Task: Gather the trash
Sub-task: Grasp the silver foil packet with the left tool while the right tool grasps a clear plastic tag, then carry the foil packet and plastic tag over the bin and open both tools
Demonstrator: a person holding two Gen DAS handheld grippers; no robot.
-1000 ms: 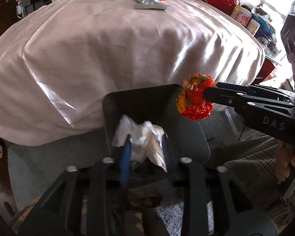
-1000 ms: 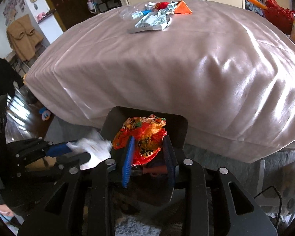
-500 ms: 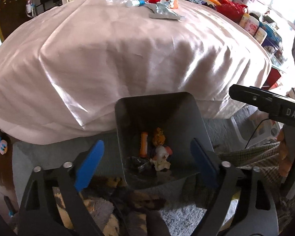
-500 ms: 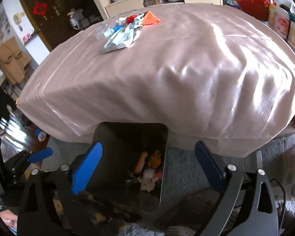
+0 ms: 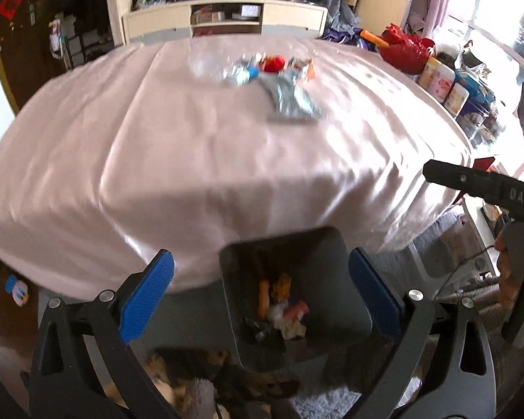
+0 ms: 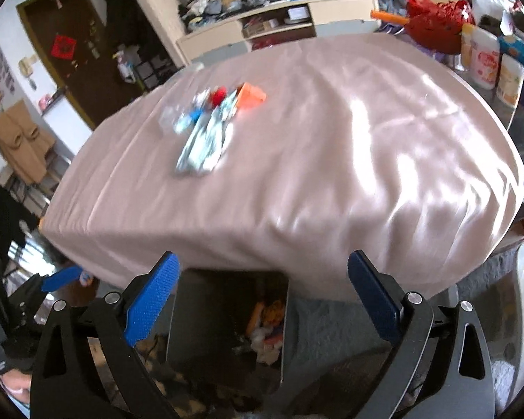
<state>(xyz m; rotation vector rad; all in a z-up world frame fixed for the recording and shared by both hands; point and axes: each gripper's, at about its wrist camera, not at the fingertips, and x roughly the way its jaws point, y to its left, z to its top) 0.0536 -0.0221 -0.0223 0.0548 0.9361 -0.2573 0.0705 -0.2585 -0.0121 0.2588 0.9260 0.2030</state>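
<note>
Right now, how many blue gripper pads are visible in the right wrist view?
3. Two belong to the right gripper, one bottom left and one bottom right. A third, at the left edge, is on the left gripper; its other pad is hidden.

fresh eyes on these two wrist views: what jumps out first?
The big table under a shiny pink cloth fills both views, with a small heap of litter left on its far side. Below its near edge a dark bin on the floor already holds scraps. The left hand-held gripper and the right hand-held gripper hang over it, jaws wide and empty, having just opened.
</note>
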